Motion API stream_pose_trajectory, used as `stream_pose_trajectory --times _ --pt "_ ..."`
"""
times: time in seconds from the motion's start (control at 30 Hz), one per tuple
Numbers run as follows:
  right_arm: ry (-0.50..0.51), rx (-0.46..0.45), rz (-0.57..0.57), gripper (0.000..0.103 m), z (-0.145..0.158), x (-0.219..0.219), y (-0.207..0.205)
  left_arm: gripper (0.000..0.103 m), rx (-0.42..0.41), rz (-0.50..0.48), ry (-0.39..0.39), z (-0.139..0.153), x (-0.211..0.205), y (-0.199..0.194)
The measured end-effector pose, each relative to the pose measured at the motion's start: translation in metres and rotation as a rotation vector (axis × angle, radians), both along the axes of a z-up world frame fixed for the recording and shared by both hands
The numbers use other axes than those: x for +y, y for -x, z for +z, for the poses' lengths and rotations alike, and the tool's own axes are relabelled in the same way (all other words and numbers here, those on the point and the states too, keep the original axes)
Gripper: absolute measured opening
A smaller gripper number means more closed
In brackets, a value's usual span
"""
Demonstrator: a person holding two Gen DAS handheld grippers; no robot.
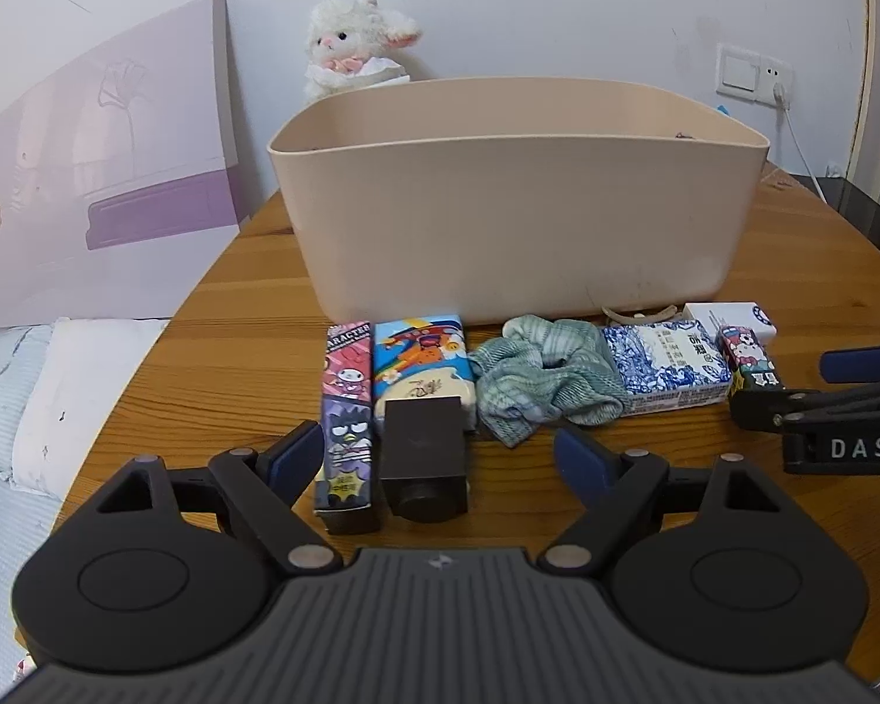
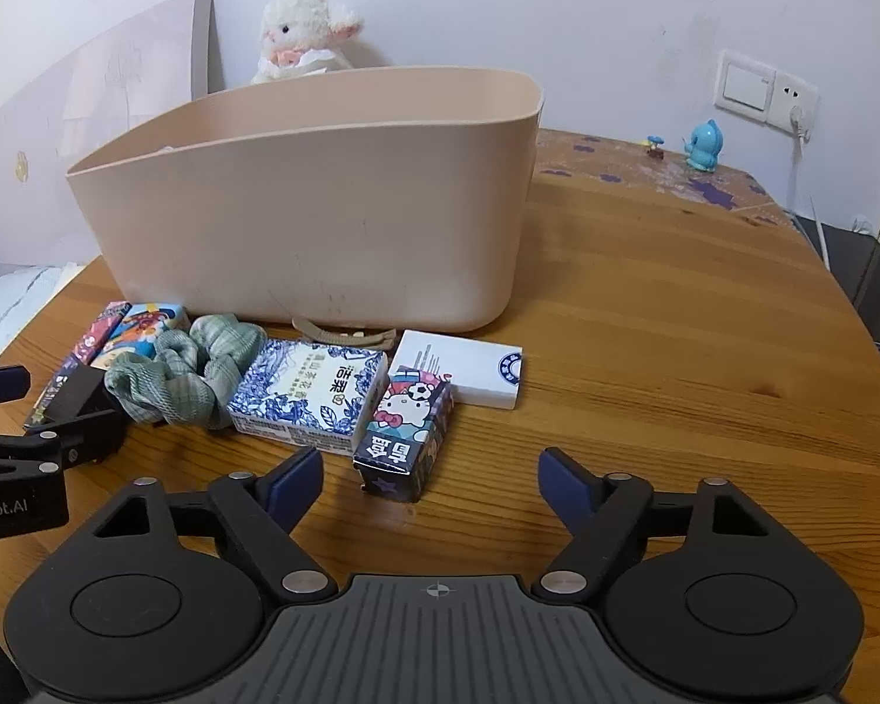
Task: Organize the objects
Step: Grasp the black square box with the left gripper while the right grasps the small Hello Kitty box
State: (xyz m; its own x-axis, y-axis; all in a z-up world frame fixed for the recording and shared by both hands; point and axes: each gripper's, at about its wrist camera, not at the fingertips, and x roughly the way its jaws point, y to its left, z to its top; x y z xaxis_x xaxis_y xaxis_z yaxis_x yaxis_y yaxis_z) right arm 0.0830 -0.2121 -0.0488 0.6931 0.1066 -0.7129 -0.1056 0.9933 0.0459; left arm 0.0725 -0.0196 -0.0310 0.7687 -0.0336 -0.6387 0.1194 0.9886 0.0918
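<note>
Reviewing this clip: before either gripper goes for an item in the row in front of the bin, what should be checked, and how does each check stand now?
1. Left gripper open: ok, fingers spread wide.
2. Right gripper open: ok, nothing held.
3. Left gripper lined up on one item: not ok, both the character box and the dark block lie between its fingers.
4. Right gripper lined up on the Hello Kitty box: ok, the box sits just ahead, left of centre.
5. Beige bin open on top: ok.
6. Room inside the bin: cannot tell, its floor is hidden.
</note>
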Motion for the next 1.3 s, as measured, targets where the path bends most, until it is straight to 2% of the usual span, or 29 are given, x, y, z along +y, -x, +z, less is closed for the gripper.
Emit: stream_pose_trajectory --times 0.17,0.3,0.43,0.5,0.57,0.67,0.77,0.8,0.93,1.0,1.3 --pt "0.004 0.003 0.001 0.073 -0.004 0.002 -0.005 0.086 0.011 -0.017 -0.003 -0.004 -0.006 -0.003" --pt "0.004 0.001 0.000 0.070 -0.006 0.001 -0.007 0.081 0.029 -0.026 -0.002 -0.007 -0.011 -0.007" --pt "0.009 0.003 -0.006 0.059 -0.010 -0.001 -0.012 0.080 0.024 -0.027 -0.011 -0.010 -0.016 -0.007" --pt "0.015 -0.003 -0.007 0.056 -0.010 -0.002 -0.013 0.069 0.034 -0.029 -0.005 -0.010 -0.018 -0.007" --pt "0.022 -0.005 -0.002 0.049 -0.010 -0.001 -0.013 0.063 0.063 -0.034 0.010 -0.012 -0.020 -0.009" --pt "0.024 -0.007 0.009 0.042 -0.009 0.001 -0.013 0.060 0.087 -0.029 0.016 -0.017 -0.020 -0.010" --pt "0.026 -0.009 0.021 0.026 -0.009 0.003 -0.013 0.058 0.101 -0.014 0.047 -0.019 -0.013 -0.011" --pt "0.027 -0.010 0.023 0.023 -0.009 0.004 -0.013 0.054 0.103 -0.010 0.051 -0.019 -0.012 -0.012" --pt "0.021 -0.012 0.033 0.020 -0.009 0.005 -0.010 0.043 0.108 0.002 0.053 -0.017 -0.008 -0.013" --pt "0.015 -0.014 0.035 0.020 -0.007 0.005 -0.007 0.034 0.111 0.004 0.054 -0.016 -0.006 -0.013" --pt "-0.002 -0.052 0.022 0.020 0.012 0.000 0.007 0.034 0.111 0.020 0.088 -0.005 0.002 -0.001"
